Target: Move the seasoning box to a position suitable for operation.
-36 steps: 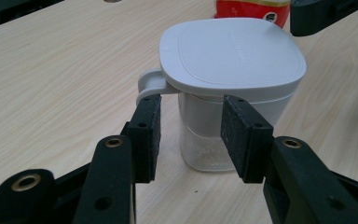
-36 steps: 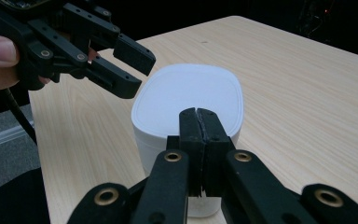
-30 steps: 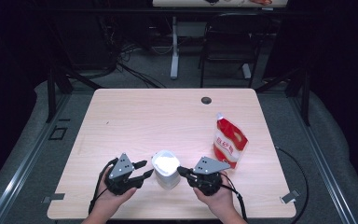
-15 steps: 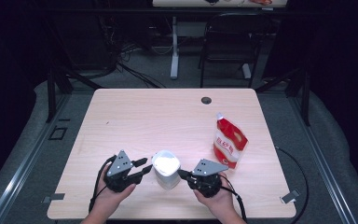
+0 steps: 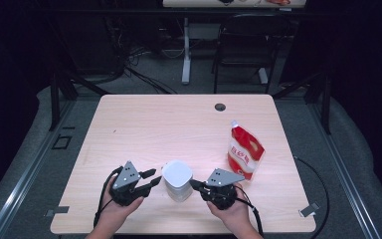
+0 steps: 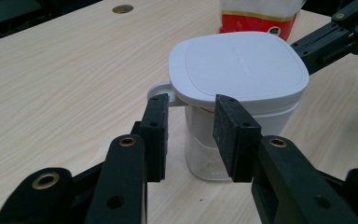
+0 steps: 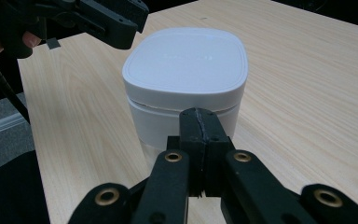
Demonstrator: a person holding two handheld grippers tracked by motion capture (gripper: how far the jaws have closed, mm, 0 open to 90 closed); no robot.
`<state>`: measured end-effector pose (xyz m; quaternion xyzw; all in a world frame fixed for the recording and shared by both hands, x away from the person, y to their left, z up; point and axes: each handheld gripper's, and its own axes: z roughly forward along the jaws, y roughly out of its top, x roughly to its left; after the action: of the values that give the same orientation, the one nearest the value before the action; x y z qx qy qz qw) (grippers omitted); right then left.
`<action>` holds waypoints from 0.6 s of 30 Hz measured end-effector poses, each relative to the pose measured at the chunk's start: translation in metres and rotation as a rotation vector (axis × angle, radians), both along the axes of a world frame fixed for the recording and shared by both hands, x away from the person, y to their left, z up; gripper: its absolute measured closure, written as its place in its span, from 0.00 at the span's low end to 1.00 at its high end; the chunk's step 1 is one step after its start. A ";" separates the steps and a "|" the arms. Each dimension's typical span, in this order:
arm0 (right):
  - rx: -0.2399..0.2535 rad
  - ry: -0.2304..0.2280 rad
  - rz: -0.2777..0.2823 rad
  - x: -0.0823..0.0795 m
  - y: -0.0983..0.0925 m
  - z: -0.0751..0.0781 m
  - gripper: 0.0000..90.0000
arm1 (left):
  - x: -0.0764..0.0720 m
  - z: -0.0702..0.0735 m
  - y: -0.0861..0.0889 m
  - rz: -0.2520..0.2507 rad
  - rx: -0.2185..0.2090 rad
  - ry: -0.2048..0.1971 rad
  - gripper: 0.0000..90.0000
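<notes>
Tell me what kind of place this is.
Probably a lab recording station: a bare light wooden table with a cable hole, tangled black cables on the grey floor, and dark surroundings beyond a black metal chair.

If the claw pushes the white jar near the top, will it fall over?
Maybe. The jar looks taller than it is wide, with a wide lid over a narrower clear base, so a high push could tip it. It looks nearly empty, so probably light. It has flat sides, so it shouldn't roll.
</notes>
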<state>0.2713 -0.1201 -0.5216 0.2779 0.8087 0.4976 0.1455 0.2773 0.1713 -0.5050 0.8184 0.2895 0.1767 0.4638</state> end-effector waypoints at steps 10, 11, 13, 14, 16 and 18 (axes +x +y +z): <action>0.021 -0.010 -0.004 0.000 0.000 0.004 1.00 | -0.002 -0.006 -0.005 -0.025 0.033 0.011 0.66; 0.024 -0.012 -0.003 0.000 0.000 0.004 1.00 | -0.002 -0.006 -0.006 -0.029 0.032 0.011 0.65; 0.028 -0.013 -0.003 0.000 0.000 0.004 1.00 | -0.002 -0.006 -0.006 -0.031 0.035 0.009 0.64; 0.029 -0.015 -0.003 0.001 0.000 0.004 1.00 | -0.002 -0.006 -0.006 -0.031 0.035 0.009 0.63; 0.033 -0.016 -0.004 0.000 0.000 0.005 1.00 | -0.002 -0.007 -0.007 -0.029 0.042 0.013 0.61; 0.033 -0.016 -0.003 0.001 0.000 0.005 1.00 | -0.002 -0.008 -0.007 -0.026 0.043 0.017 0.60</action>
<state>0.2718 -0.1199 -0.5161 0.2773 0.7987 0.5130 0.1481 0.2756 0.1639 -0.5133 0.8335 0.2788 0.1698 0.4458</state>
